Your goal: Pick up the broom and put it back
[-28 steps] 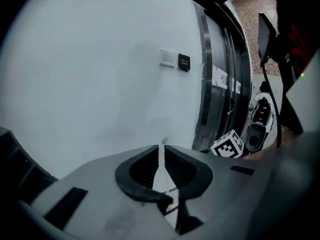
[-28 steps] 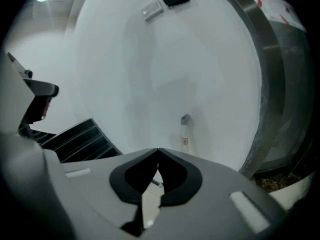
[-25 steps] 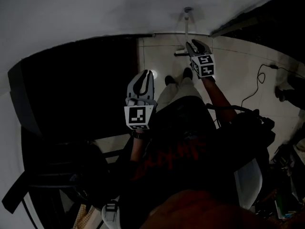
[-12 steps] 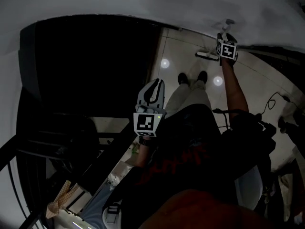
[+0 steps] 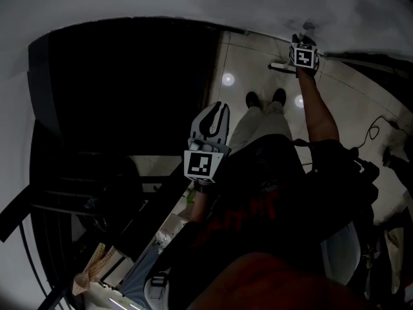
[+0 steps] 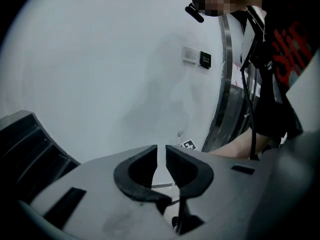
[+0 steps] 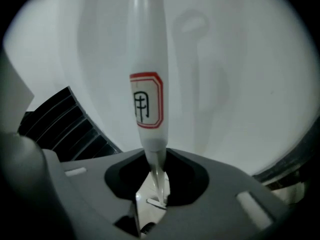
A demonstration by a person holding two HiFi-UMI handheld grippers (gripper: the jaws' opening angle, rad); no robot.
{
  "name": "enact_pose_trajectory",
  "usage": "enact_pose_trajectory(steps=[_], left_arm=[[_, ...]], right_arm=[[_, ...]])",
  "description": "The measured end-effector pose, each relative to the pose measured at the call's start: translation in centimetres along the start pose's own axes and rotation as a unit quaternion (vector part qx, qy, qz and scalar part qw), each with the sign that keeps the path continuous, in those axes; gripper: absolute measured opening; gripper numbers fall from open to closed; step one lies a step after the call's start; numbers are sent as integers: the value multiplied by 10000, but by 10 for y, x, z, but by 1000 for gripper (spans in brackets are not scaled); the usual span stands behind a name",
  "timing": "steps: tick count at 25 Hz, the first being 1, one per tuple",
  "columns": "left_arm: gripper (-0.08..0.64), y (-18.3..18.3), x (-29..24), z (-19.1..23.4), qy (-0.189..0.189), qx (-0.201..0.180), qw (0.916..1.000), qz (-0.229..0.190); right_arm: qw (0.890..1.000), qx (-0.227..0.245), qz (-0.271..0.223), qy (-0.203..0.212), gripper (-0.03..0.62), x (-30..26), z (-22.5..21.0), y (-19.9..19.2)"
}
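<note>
The broom stands against the white wall, its handle top [image 5: 308,26] above the small head [image 5: 279,65] on the floor. In the right gripper view its white handle [image 7: 146,84] with a red-framed label rises from between my jaws. My right gripper [image 5: 302,40] [image 7: 156,171] has just been closing and now sits shut on the thin shaft below the white grip. At mid-frame my left gripper [image 5: 218,106] [image 6: 161,156] hovers with its jaws nearly together and nothing between them. The left gripper view also shows the broom handle [image 6: 180,134] far off by the wall.
A large black surface [image 5: 129,89] fills the left side. Pale floor tiles [image 5: 239,57] run to the wall, with the person's shoes [image 5: 264,99] on them. A cable [image 5: 374,131] lies at the right. A wall switch [image 6: 197,58] sits beside a metal frame.
My right gripper has gone out and down to the broom handle by the wall and closed round it. The left gripper has drifted slightly and stays empty.
</note>
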State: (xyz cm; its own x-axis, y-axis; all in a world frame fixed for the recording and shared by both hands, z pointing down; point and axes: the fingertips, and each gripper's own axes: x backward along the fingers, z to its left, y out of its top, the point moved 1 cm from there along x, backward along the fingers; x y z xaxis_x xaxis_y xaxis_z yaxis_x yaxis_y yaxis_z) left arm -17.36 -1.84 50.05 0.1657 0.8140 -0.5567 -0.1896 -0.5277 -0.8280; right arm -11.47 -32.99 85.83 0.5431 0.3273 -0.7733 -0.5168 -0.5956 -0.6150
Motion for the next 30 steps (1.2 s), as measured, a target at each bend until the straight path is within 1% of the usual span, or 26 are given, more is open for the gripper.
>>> enact_pose_trajectory(steps=[2, 4, 7, 10, 12, 14, 18, 20, 21, 24, 27, 30], left_arm=[[58, 3, -1, 0, -59, -78, 9999, -120], [58, 5, 0, -3, -151, -129, 9996, -184], [58, 9, 4, -5, -255, -173, 9992, -252], [58, 14, 6, -6, -380, -209, 9981, -447], [58, 22, 0, -11, -559, -292, 9962, -597], [58, 30, -3, -17, -723, -403, 9940, -710], [31, 41, 2, -21, -843, -430, 9927, -743], [31, 53, 7, -21, -917, -568, 9900, -905], [32, 60, 11, -21, -942, -674, 9881, -1007], [47, 78, 23, -24, -1032, -864, 9819, -1333], [66, 89, 15, -29, -1143, -769, 9789, -1511], [72, 92, 10, -33, -1222, -674, 9773, -1592]], right_arm=[[9999, 68, -113, -7, 83, 18, 8, -8], [9998, 132, -119, 38, 83, 40, 15, -24], [9996, 212, -79, 195, 83, 80, 31, -44], [9984, 443, -159, 319, 83, 124, 51, -58], [9975, 500, -415, 270, 83, 156, 53, -52], [9959, 438, -757, 248, 83, 189, 55, -37], [9889, 282, -1413, 376, 84, 266, 69, 3], [9806, 361, -1877, 433, 83, 309, 79, 33], [9741, 448, -2171, 448, 83, 334, 85, 49], [9493, 599, -3062, 376, 83, 414, 97, 98], [9288, 615, -3630, 424, 83, 464, 97, 131], [9150, 648, -3951, 501, 83, 495, 105, 143]])
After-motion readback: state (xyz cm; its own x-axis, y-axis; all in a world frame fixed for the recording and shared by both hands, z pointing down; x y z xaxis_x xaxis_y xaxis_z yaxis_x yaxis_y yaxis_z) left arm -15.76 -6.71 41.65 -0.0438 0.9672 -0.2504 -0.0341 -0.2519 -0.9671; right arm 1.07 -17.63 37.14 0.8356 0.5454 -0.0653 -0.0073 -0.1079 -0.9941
